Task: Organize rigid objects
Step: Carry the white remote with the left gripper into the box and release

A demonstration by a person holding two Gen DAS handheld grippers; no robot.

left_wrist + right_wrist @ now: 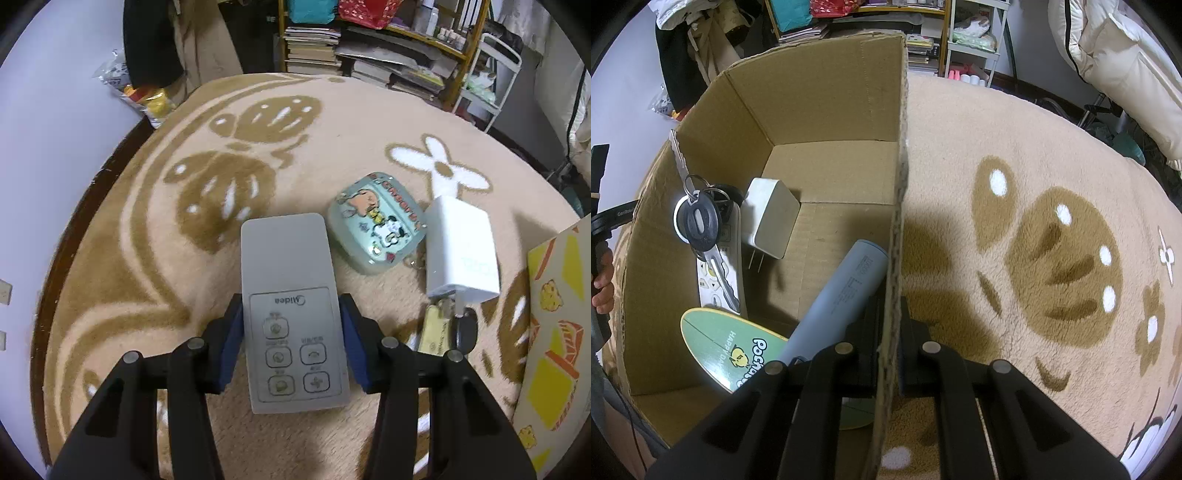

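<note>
My left tool (291, 343) grips the remote (291, 314); I lift level toward the box (812, 122) at 3 o'clock, its wall pinched by my right tool (888, 354).

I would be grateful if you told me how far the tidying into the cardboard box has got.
Done: a key bunch, a white charger, a blue cylinder and a Pochacco fan lie in the cardboard box.
In hand: the left tongs straddle the Midea remote; the right tongs pinch the box wall.
Left: the cartoon earbud case and a charger on the blanket.
</note>
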